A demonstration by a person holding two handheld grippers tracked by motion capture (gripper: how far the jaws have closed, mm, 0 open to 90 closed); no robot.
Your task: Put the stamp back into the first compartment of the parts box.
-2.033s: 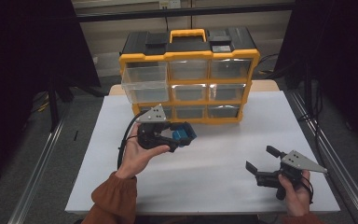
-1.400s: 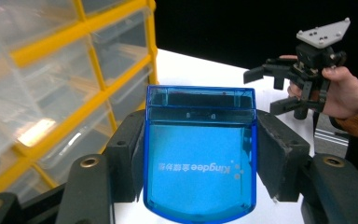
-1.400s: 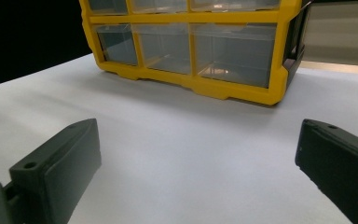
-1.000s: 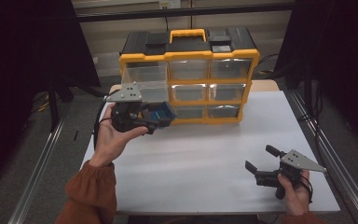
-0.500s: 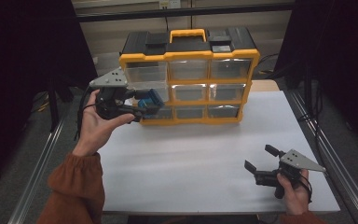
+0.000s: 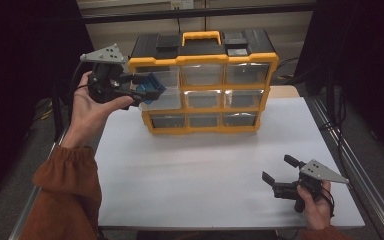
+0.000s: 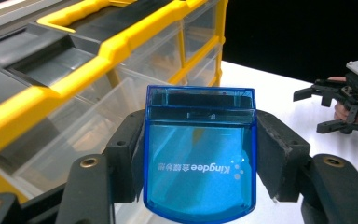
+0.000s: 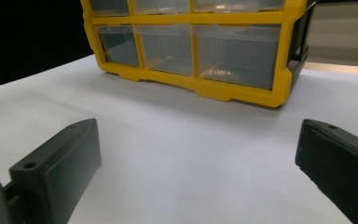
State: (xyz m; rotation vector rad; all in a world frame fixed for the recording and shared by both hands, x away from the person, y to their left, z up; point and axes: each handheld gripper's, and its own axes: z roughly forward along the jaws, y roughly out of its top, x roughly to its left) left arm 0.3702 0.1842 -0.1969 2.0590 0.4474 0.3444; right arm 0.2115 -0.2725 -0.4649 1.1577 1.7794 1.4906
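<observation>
My left gripper (image 6: 147, 90), upper left, pinches a translucent blue plastic box (image 7: 199, 154) beside the yellow-framed drawer organiser (image 6: 205, 85); clipping a drawer could dislodge it, while my right gripper's (image 6: 280, 175) fingers stay spread.

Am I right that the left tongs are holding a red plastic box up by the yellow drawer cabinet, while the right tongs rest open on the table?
Nearly. The box is blue, not red, as the left gripper view shows. Otherwise yes: the left tongs hold it up by the yellow drawer cabinet, while the right tongs rest open on the table.
</observation>
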